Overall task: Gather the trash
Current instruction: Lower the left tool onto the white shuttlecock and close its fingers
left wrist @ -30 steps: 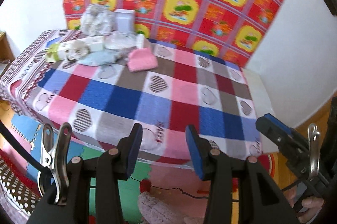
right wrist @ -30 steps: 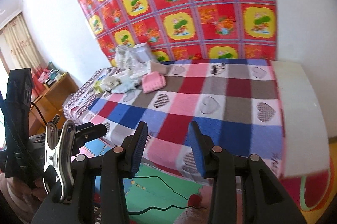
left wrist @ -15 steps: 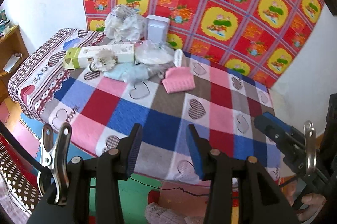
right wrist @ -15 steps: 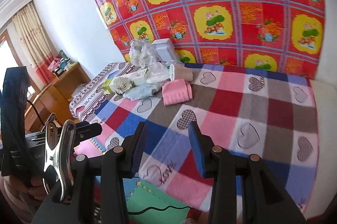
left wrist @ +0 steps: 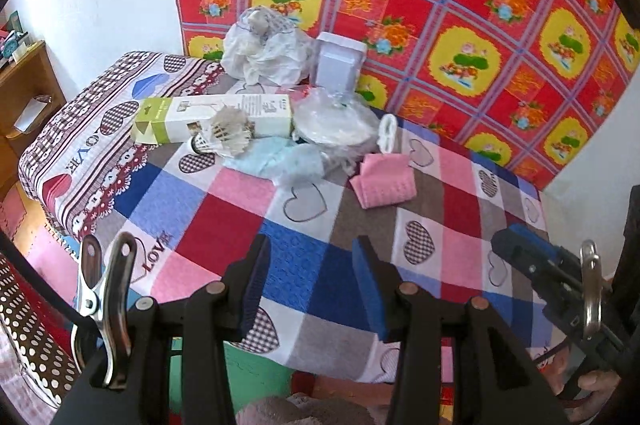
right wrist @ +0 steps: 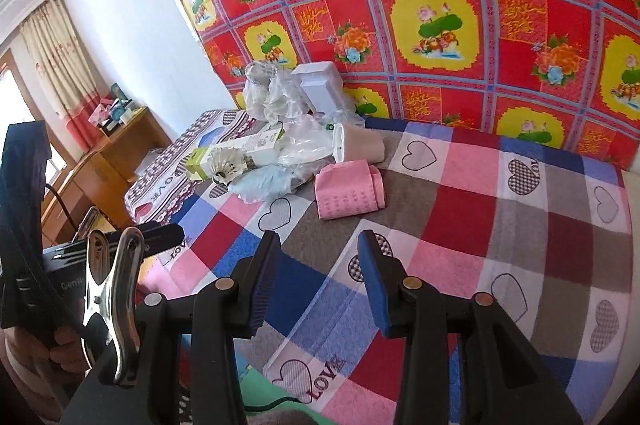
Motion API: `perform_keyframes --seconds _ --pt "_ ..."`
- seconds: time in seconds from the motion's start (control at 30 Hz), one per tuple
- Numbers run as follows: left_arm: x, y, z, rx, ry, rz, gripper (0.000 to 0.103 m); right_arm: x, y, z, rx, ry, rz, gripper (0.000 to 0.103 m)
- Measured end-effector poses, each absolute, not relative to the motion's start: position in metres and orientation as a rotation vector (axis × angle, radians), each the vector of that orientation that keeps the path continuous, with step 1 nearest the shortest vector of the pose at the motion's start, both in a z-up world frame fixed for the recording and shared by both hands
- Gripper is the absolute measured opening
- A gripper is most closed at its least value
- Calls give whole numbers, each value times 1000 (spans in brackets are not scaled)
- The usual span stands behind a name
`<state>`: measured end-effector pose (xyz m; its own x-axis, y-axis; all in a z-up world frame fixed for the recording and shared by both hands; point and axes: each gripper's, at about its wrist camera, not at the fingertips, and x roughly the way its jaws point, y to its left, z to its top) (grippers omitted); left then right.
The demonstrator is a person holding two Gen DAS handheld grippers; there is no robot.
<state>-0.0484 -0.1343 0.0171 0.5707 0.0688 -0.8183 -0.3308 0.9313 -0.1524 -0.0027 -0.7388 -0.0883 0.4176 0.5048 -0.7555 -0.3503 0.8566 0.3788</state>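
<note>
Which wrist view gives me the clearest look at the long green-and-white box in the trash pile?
The left wrist view: the green-and-white box lies broadside there, nearly full length, only a shuttlecock crossing its front. In the right wrist view the box is foreshortened, smaller, and more of it hidden by the shuttlecock and clear plastic.

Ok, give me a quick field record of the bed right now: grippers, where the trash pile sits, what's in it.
left gripper: open, nothing between the pads, over the near edge of the bed
right gripper: open, empty
surface: checked heart blanket
trash pile: far end of the bed, against the red floral cloth
items: crumpled white bag, white box, long green-and-white carton, shuttlecock, pale blue wad, clear plastic wrap
nearest item: folded pink cloth
contact: none yet
</note>
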Motion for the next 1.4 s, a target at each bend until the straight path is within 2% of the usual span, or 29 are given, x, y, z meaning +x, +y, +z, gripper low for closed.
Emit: perform_keyframes --seconds 0.53,0.9,1.4 --pt "-11 -58 -9 -238 1015 177 45 27 -701 -108 198 1065 403 42" --pt "17 -8 -44 -145 1082 117 45 36 -667 -119 243 1082 311 42" --pt "57 18 -84 21 1130 30 45 39 -638 -131 265 1109 234 42"
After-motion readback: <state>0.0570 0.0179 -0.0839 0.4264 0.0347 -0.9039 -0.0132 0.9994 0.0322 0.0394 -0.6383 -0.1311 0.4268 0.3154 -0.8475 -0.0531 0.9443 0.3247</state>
